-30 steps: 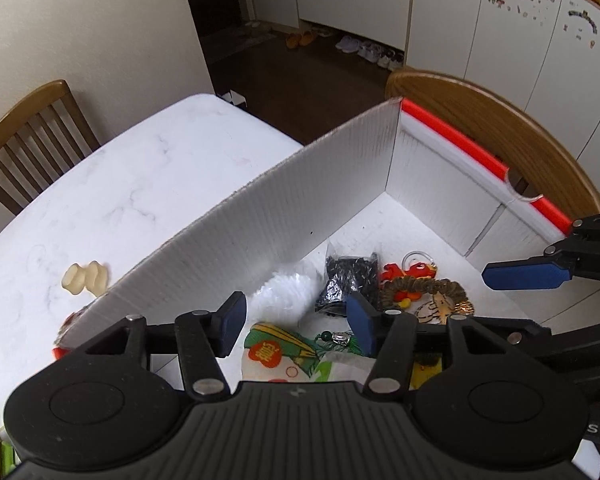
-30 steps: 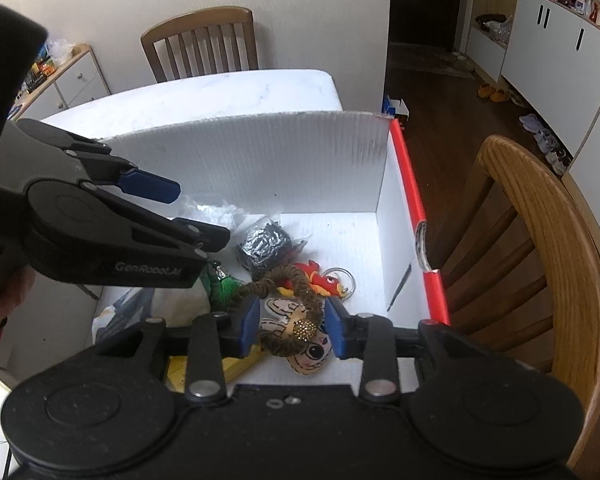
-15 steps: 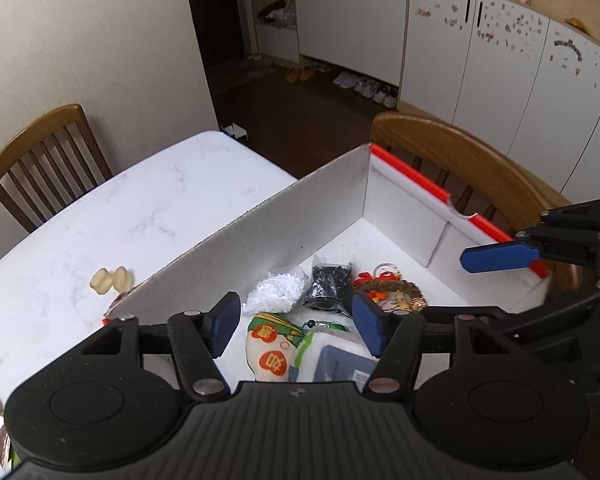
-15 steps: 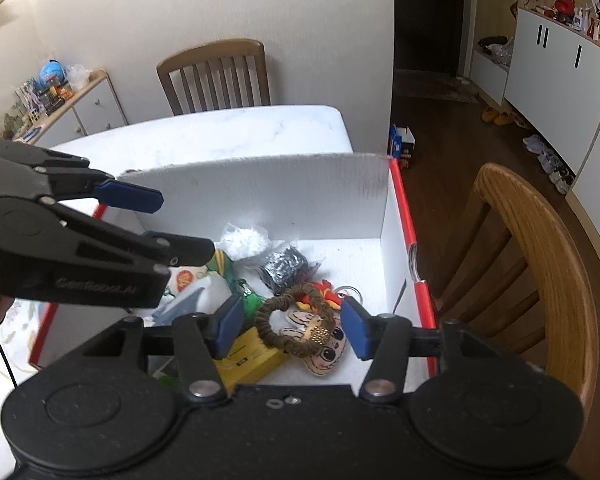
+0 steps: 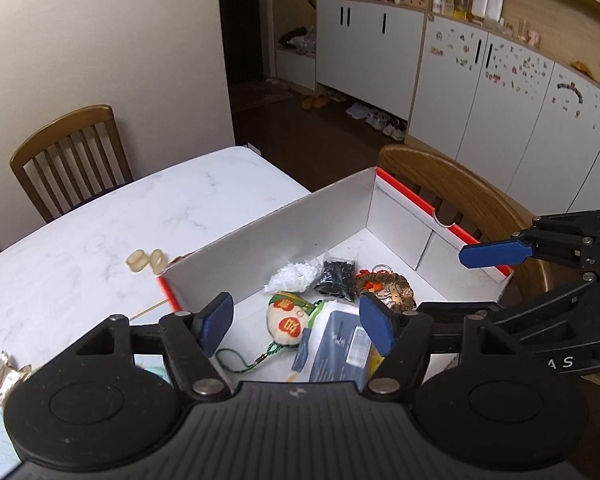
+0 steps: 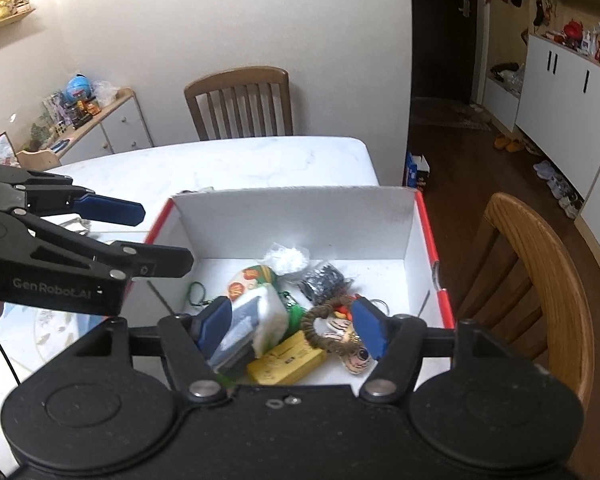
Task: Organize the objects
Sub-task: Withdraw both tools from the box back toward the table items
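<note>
Your left gripper (image 5: 296,326) and right gripper (image 6: 288,330) both hang above the red-rimmed box (image 5: 404,196) with jaws spread, grasping nothing. Only your left view shows 2 pale rings (image 5: 146,260) on the table (image 5: 100,240), left of centre; only your right view shows the yellow packet (image 6: 286,362) at lower centre, its long axis running lower left to upper right. The grey-blue pack (image 5: 340,348) lies in the box, pointing up-frame.

Black plastic left gripper (image 5: 296,322) with blue finger pads (image 5: 216,322), silver screws, round knobs, matching black right gripper (image 6: 290,326), white "GenRobot.AI" lettering
</note>
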